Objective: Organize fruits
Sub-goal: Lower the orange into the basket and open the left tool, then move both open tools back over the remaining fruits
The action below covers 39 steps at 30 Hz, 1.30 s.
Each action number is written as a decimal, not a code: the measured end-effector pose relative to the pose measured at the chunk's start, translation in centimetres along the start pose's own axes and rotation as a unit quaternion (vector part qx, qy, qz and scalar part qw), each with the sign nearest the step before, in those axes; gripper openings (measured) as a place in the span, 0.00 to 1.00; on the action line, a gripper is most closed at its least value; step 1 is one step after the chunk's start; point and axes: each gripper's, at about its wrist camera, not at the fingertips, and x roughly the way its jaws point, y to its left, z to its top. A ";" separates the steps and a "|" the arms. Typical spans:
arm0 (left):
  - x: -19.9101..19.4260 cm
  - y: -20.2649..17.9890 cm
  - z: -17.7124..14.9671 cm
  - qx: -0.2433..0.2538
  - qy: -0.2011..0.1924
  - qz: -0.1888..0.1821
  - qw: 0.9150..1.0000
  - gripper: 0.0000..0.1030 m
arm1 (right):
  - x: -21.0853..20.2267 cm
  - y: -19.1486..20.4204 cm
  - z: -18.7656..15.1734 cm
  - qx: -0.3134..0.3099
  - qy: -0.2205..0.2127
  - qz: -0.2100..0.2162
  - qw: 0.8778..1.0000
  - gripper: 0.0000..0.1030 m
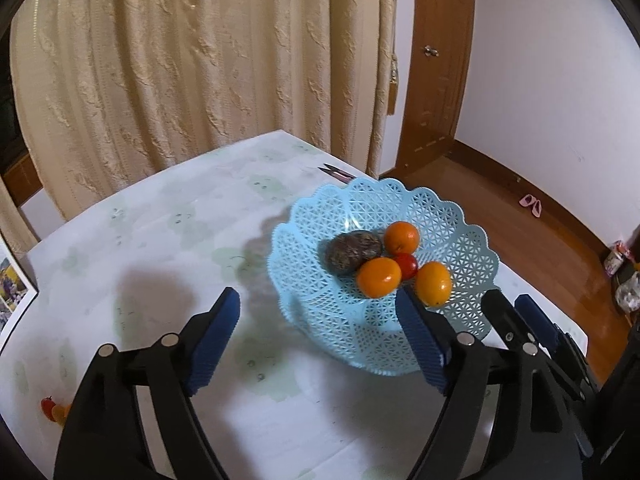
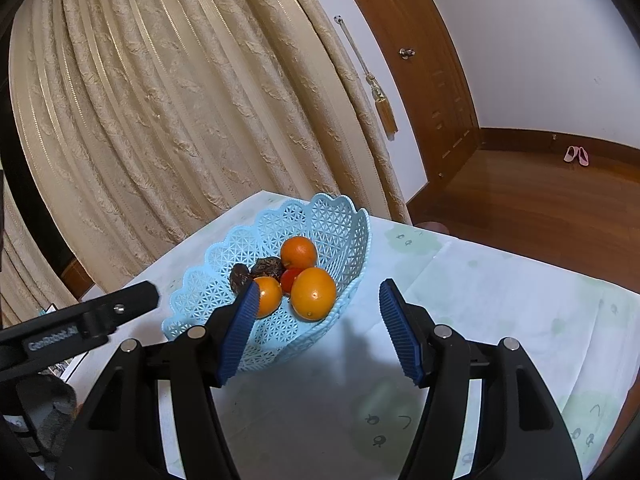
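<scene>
Fruit sits together in a pale blue lattice basket (image 1: 452,216) on a white table (image 1: 168,216): three oranges (image 1: 378,277), a small red tomato (image 1: 407,266) wedged between them, and a dark wrinkled fruit (image 1: 352,252) beside them. The left gripper (image 1: 320,324) hangs above the table with its jaws spread wide and nothing between them, its right finger over the basket's near rim. The right gripper (image 2: 316,322) is likewise wide apart and empty, just in front of the basket. Small red and orange fruit (image 1: 52,408) lies at the table's left edge. Beige curtains (image 1: 180,60) hang behind.
</scene>
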 end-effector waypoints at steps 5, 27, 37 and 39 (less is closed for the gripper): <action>-1.2 1.9 -0.5 -0.016 -0.003 0.013 1.000 0.83 | 0.0 -0.1 0.0 0.001 0.001 -0.001 1.000 0.62; -8.2 16.0 -5.5 -0.133 -0.032 0.103 0.985 0.83 | 0.0 0.8 -0.5 -0.014 0.017 -0.027 0.999 0.70; -11.5 23.7 -8.5 -0.200 -0.043 0.153 0.967 0.83 | -1.3 9.3 -3.0 -0.104 0.057 0.073 0.990 0.70; -12.0 24.9 -9.1 -0.211 -0.046 0.159 0.963 0.83 | -1.3 11.2 -3.8 -0.125 0.072 0.098 0.985 0.70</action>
